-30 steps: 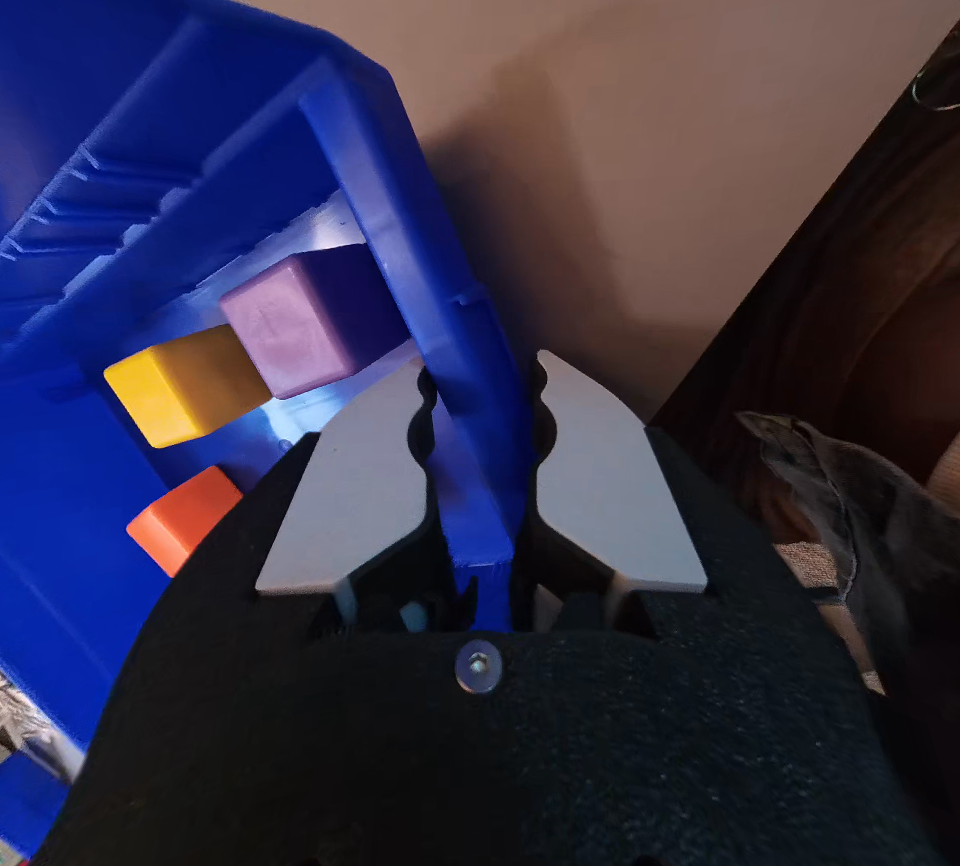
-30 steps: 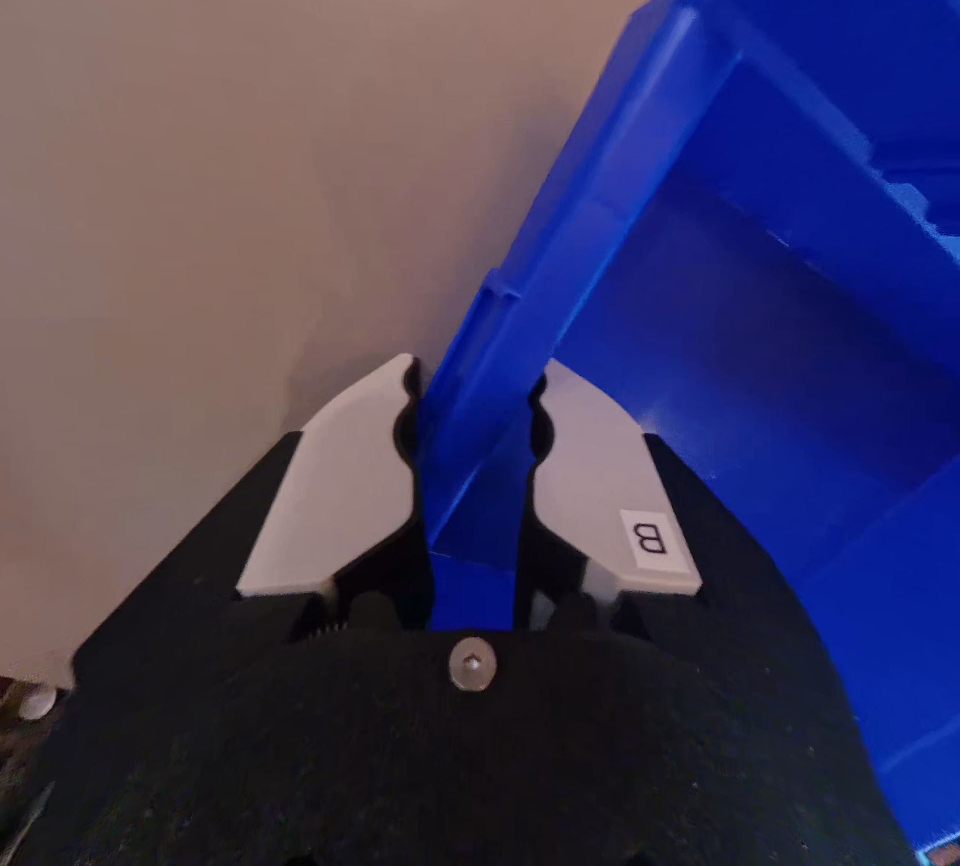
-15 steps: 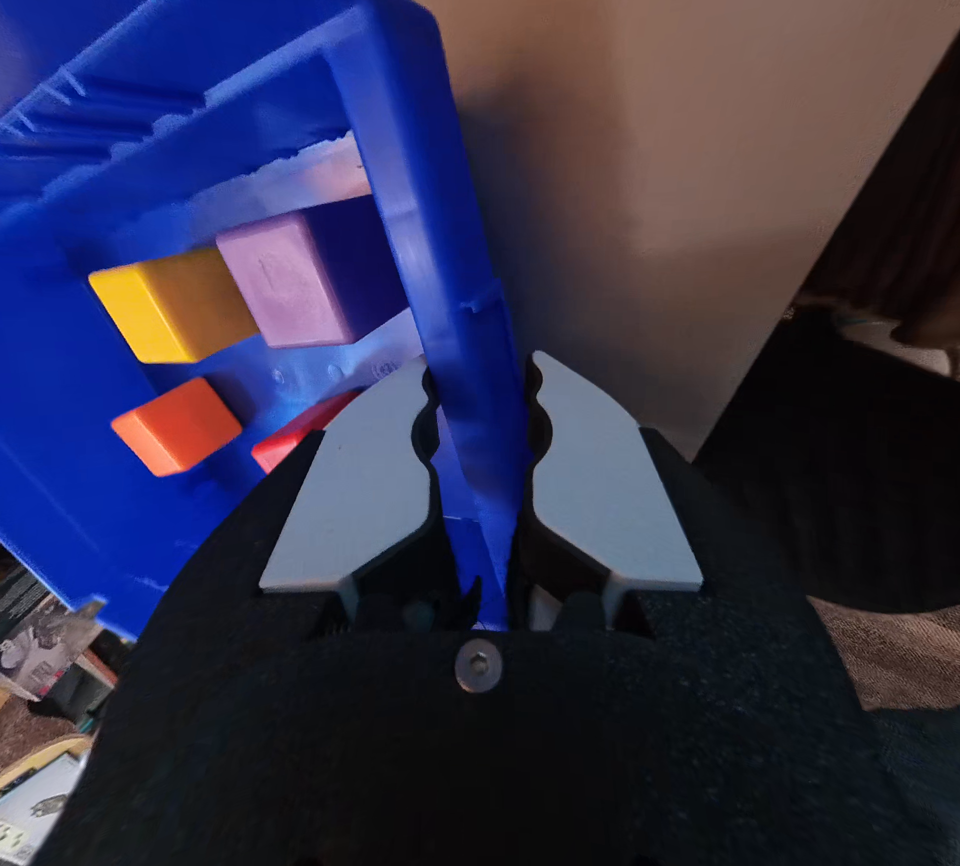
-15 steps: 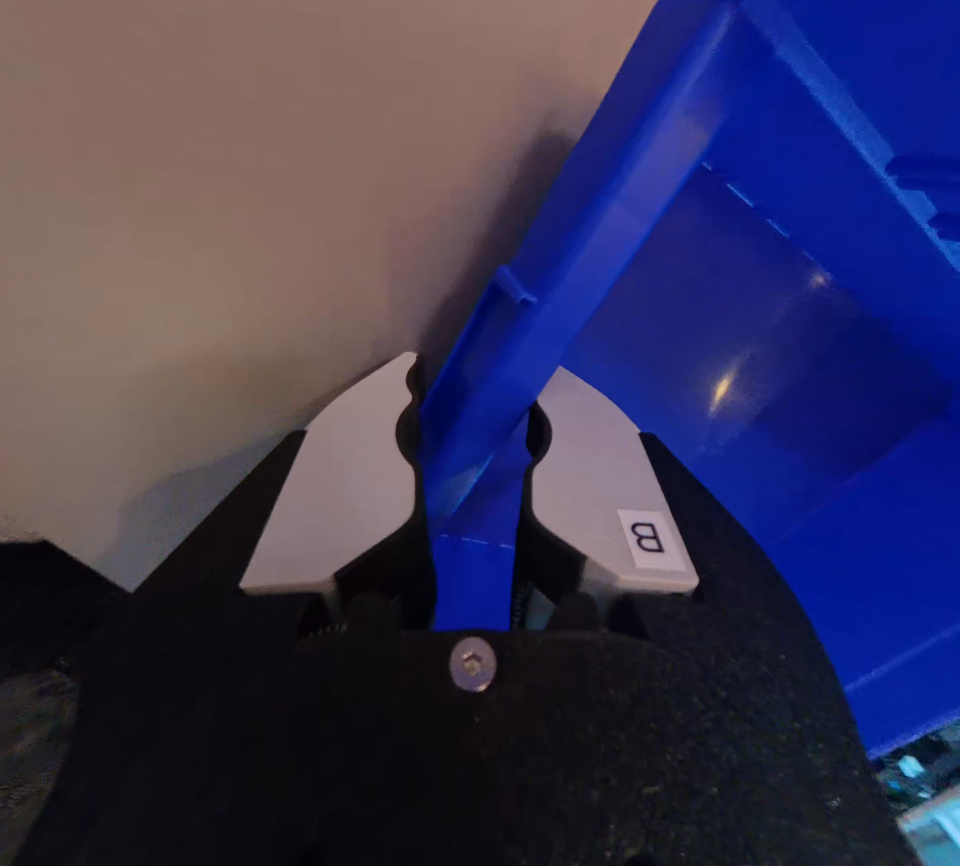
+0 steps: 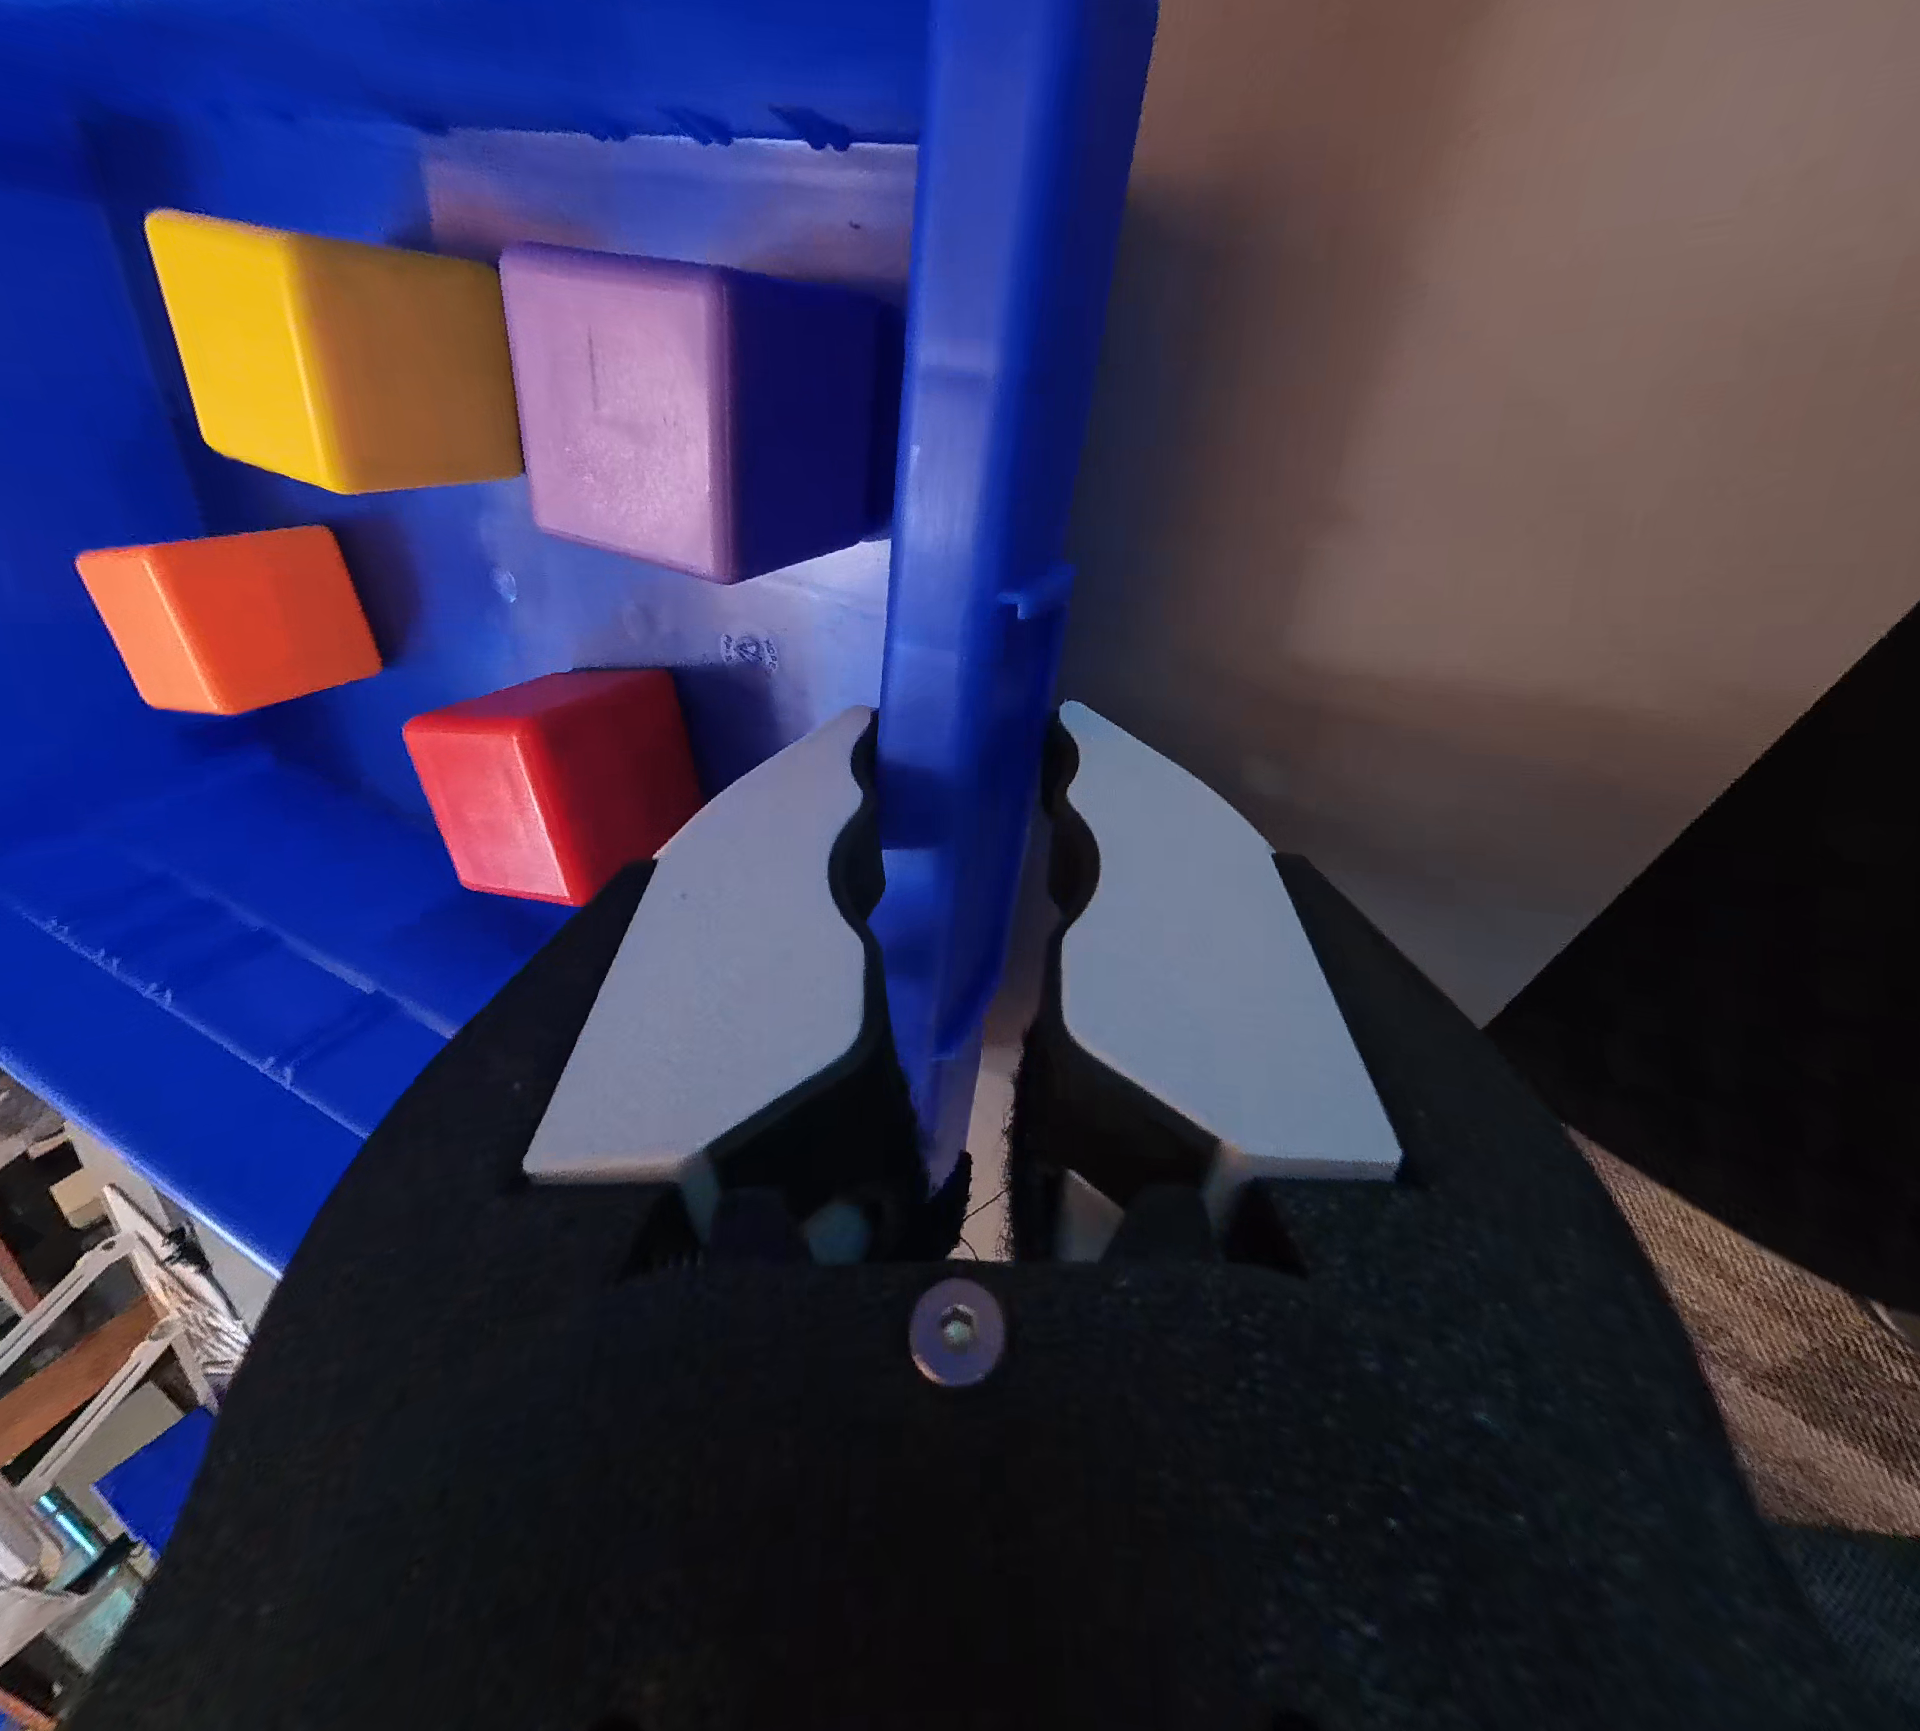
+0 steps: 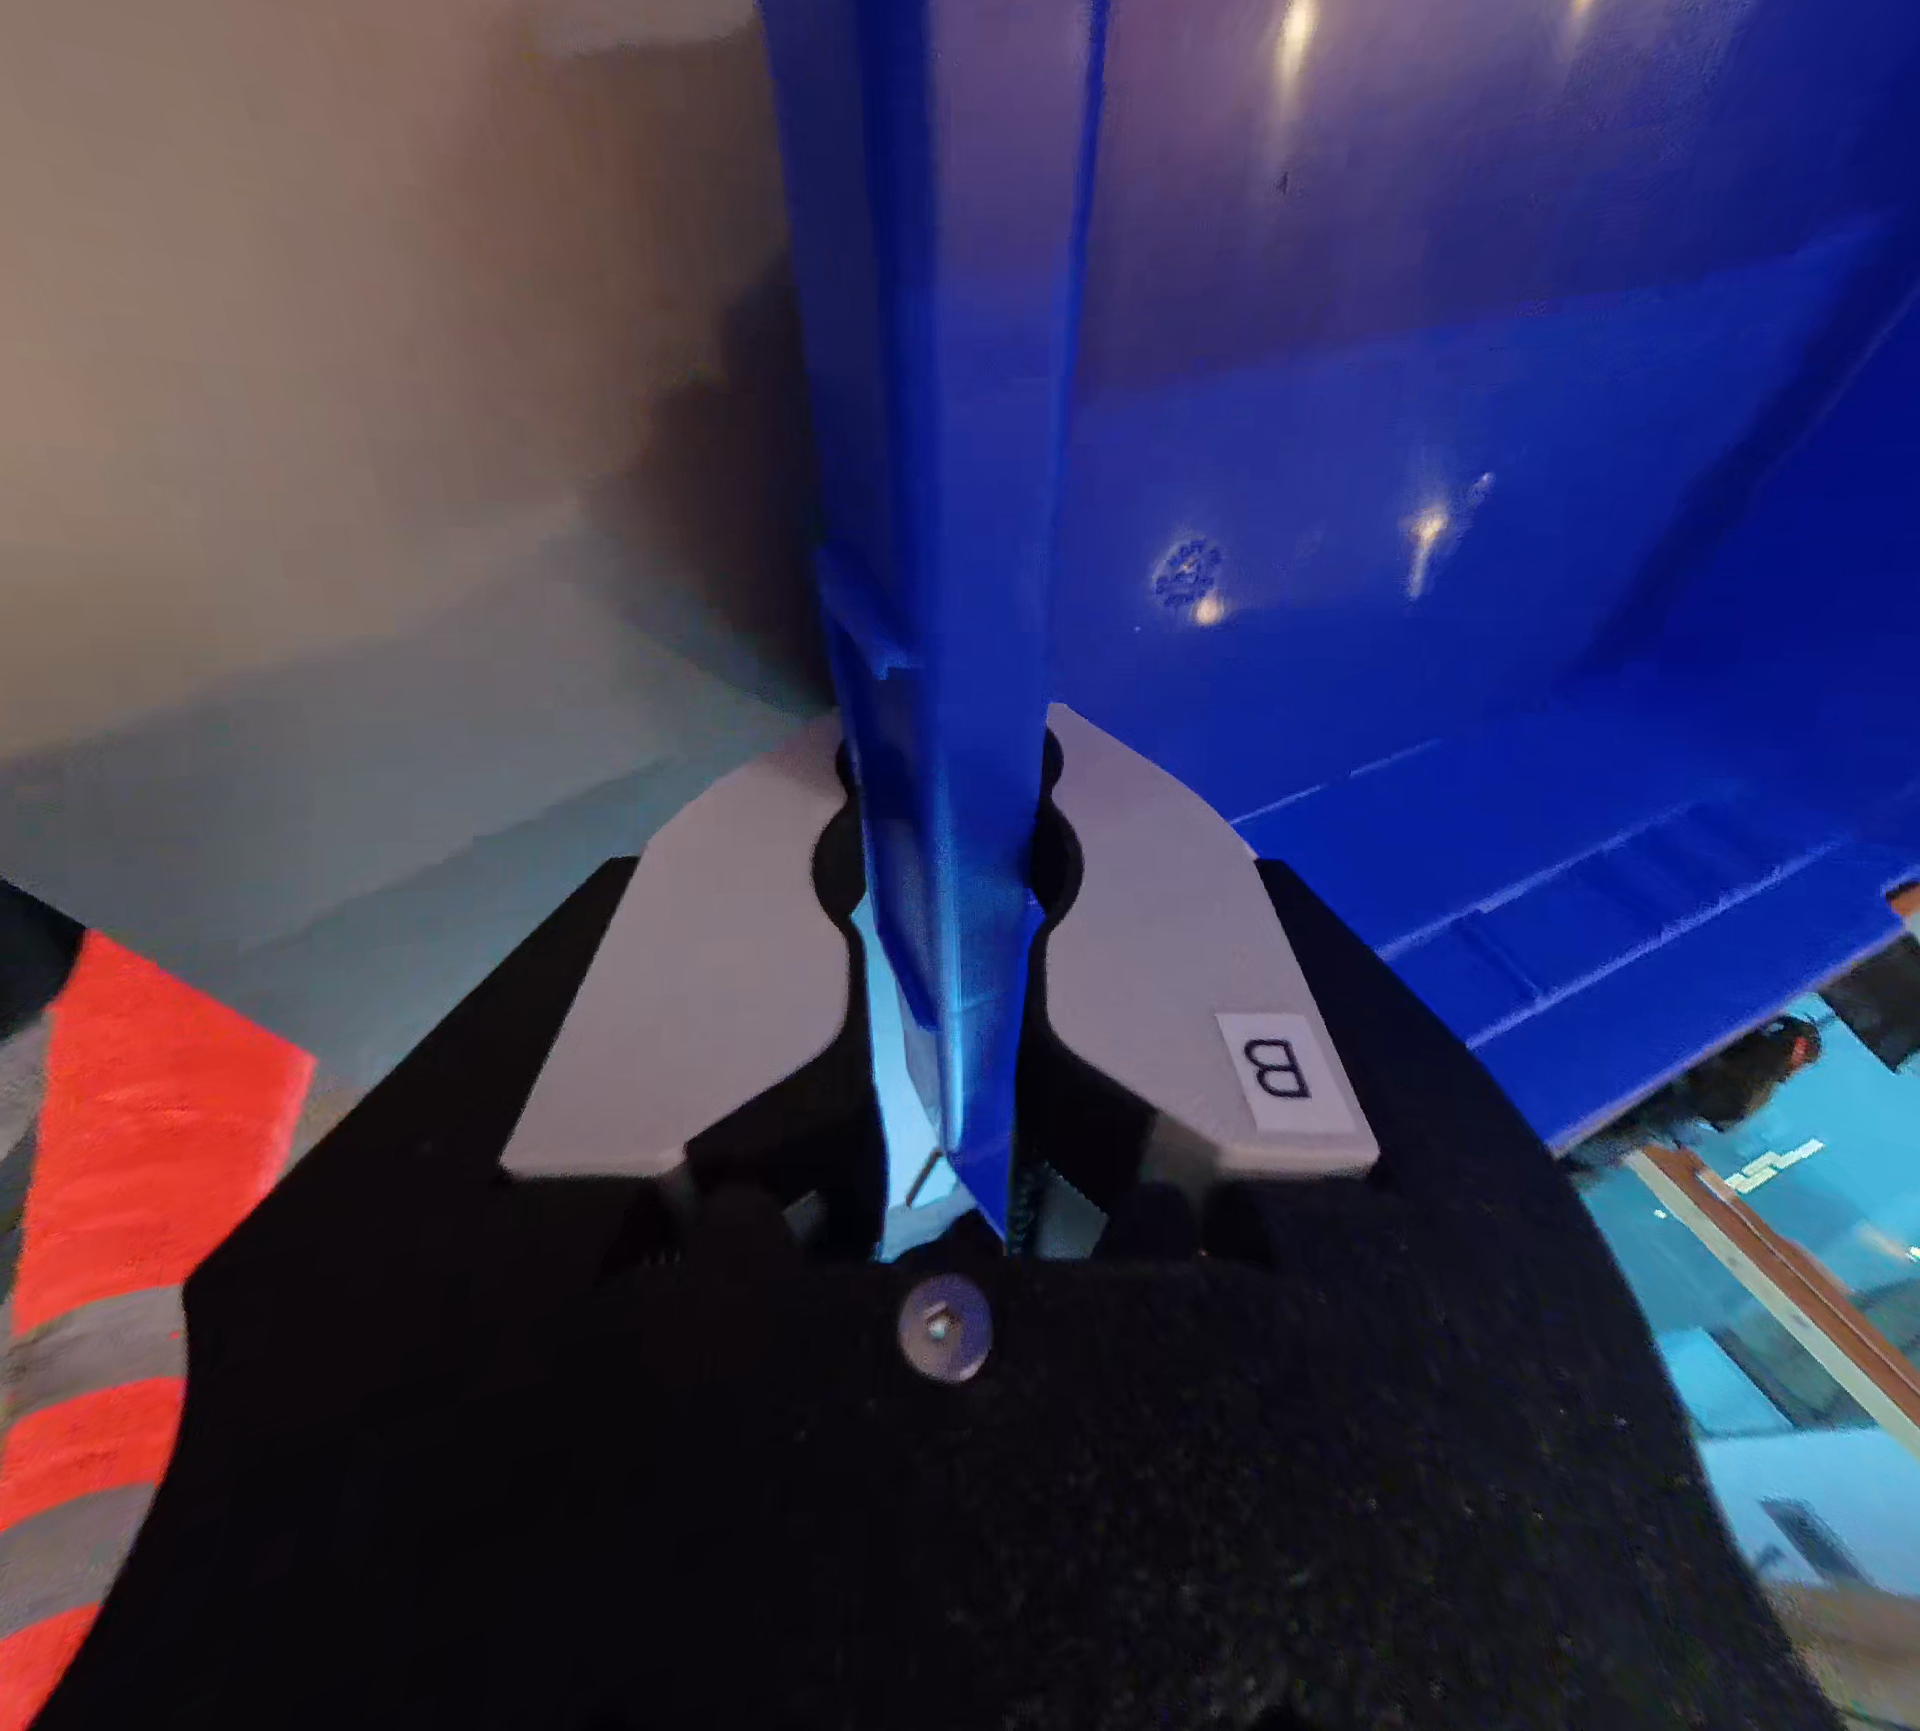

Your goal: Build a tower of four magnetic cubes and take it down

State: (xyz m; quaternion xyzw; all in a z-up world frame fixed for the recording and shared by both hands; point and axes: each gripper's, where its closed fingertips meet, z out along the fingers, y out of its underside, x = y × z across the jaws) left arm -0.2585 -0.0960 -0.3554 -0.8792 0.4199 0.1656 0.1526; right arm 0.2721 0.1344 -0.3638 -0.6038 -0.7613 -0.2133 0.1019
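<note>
**Both grippers clamp the blue bin, four cubes inside**

Fingers [image 5: 727, 933] of the left gripper [image 5: 961, 808] press on both faces of one side wall of the blue plastic bin [image 5: 997, 331]; the right gripper [image 6: 945, 808] pinches the opposite wall [image 6: 935, 331] the same way. Four magnetic cubes sit on the bin's floor: one yellow cube [image 5: 332, 351] touching one purple cube [image 5: 665, 403], one orange cube [image 5: 223, 616] apart, one red cube [image 5: 540, 782] partly hidden behind the left finger. From the right wrist view no cube shows. Beige counter [image 5: 1507, 331] lies beyond; the bin's far edges are cut off, and surroundings are blurred.
</note>
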